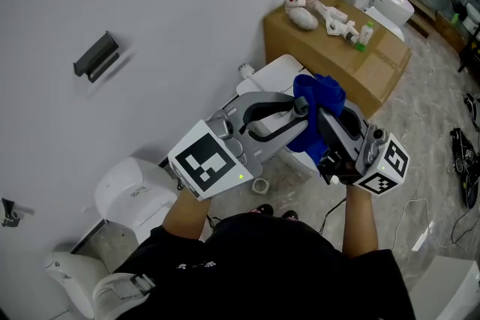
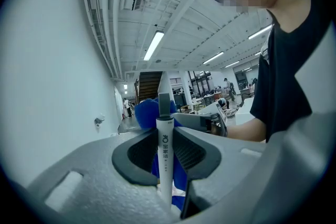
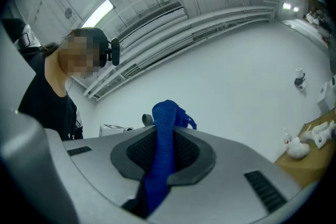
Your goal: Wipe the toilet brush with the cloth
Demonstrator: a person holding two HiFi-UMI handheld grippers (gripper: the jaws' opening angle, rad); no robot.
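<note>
While the left hand-held gripper is clamped on the slim white plastic handle of the toilet brush, which stands upright between its dark pads, the right hand-held gripper is closed on a bunched blue cloth. The two grippers meet tip to tip in front of the person, above a white toilet. There the cloth lies against the brush handle just past the left jaws.
</note>
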